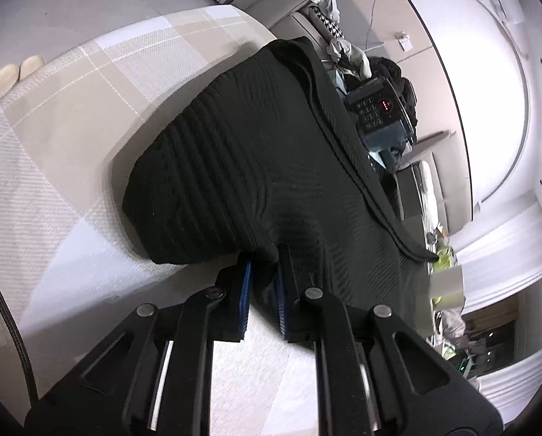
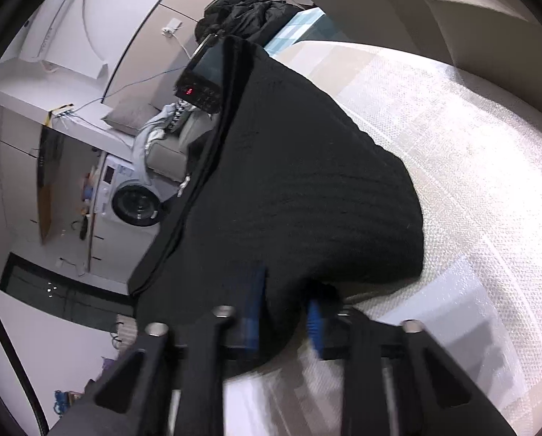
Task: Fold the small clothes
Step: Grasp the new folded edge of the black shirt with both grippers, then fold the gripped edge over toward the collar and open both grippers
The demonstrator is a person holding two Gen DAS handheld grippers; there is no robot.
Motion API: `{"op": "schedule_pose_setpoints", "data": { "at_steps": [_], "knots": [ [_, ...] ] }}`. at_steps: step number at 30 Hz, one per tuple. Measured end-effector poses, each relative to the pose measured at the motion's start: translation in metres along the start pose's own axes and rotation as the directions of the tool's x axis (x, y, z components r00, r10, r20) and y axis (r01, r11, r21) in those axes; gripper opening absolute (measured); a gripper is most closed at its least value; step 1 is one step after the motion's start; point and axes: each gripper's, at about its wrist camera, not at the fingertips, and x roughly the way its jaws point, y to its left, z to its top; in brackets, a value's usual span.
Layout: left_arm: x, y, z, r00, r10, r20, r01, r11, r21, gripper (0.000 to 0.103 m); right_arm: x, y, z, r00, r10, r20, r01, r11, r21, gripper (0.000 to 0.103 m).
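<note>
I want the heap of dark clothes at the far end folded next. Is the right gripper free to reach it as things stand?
Probably not yet. The right gripper is shut on the black knit garment, as is the left gripper, and that cloth hangs between it and the dark heap. It would need to let go first.

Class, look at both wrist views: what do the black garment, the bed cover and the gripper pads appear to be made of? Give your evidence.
Black garment: a ribbed knit, probably cotton or a blend; matte, with parallel ridges. Bed cover: woven cloth, beige and white checks, with visible textured weave. Gripper pads: blue, grooved, likely rubber or soft plastic, set in black, seemingly hard plastic fingers.
</note>
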Motion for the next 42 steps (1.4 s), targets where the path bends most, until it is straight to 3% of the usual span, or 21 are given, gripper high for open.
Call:
{"op": "schedule_pose_setpoints", "data": {
  "at_steps": [4,13,22,34,42],
  "knots": [
    [-0.003,-0.011,0.001,1.000,-0.007,0.030,0.006,0.999,0.041,0.003,-0.002,0.007,-0.003,1.000,-0.004,0.021,0.005,0.998,-0.058,0.009],
    [-0.040,-0.028,-0.004,0.994,-0.037,0.107,0.024,0.992,0.125,0.002,-0.020,0.017,-0.007,0.998,0.055,0.012,-0.052,0.986,-0.156,0.008],
    [-0.058,-0.016,-0.021,0.995,-0.030,0.094,0.018,0.991,0.130,0.002,-0.037,0.007,-0.020,0.997,0.073,-0.031,-0.077,0.981,-0.176,0.008],
    [-0.108,-0.018,-0.074,0.997,-0.050,0.063,0.035,0.975,0.220,0.002,-0.070,-0.010,-0.035,0.997,0.046,-0.065,-0.058,0.979,-0.193,0.008],
    [-0.155,-0.003,-0.129,0.998,-0.040,0.052,0.026,0.966,0.256,0.002,-0.102,-0.028,-0.065,0.994,0.036,-0.102,-0.058,0.974,-0.218,0.008]
  ]
}}
